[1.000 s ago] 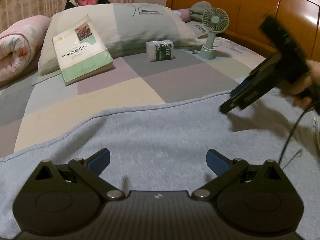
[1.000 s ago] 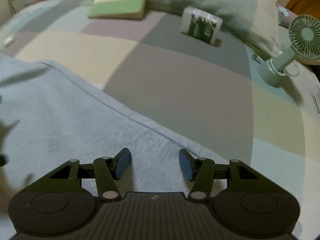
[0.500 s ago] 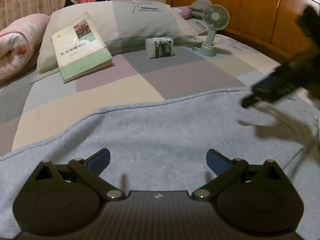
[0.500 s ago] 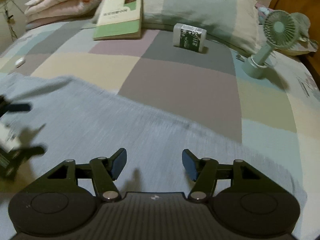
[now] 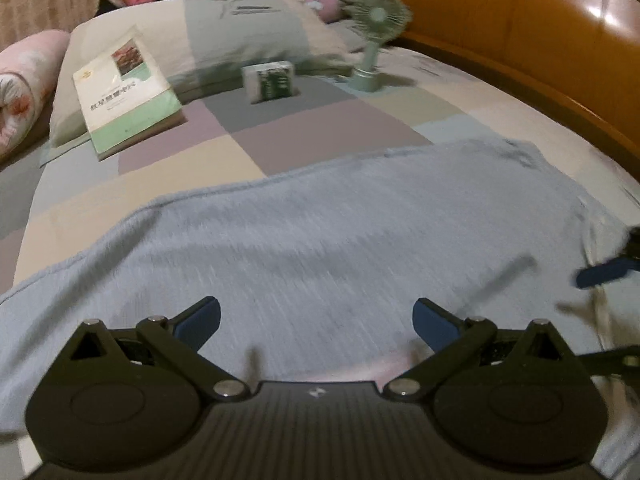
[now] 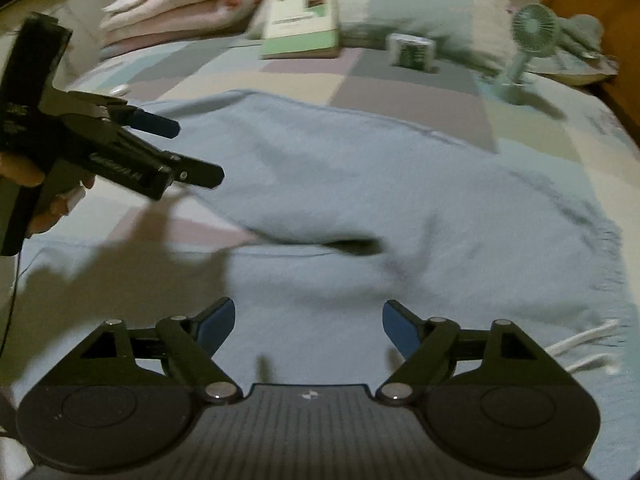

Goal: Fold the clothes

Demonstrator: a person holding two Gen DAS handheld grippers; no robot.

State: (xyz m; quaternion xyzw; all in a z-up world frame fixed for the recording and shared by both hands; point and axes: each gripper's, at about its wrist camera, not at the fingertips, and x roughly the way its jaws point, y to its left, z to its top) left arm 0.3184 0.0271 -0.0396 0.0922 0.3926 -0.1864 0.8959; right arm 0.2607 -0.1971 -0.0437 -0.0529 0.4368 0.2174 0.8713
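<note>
A light blue garment (image 5: 340, 240) lies spread across the patchwork bed; in the right wrist view the garment (image 6: 360, 184) shows a fold across its middle and white drawstrings (image 6: 580, 344) at the right. My left gripper (image 5: 316, 320) hovers open over the cloth, nothing between its fingers. It also shows at the left of the right wrist view, the left gripper (image 6: 188, 150) held by a hand. My right gripper (image 6: 308, 322) is above the cloth with its jaws opening and empty. One blue fingertip (image 5: 604, 276) of it pokes in at the right edge of the left wrist view.
A green-and-white book (image 5: 124, 92) leans on a pillow (image 5: 240, 28). A tissue pack (image 5: 272, 80) and a small green fan (image 5: 372, 40) stand beyond the garment. A pink quilt (image 6: 180, 12) lies at the far left, a wooden headboard (image 5: 520, 40) at the right. A person sits behind the pillow.
The right gripper swept rightward to the edge of the left wrist view and its jaws widened. The right wrist view pulled back, now showing the left gripper and more of the garment.
</note>
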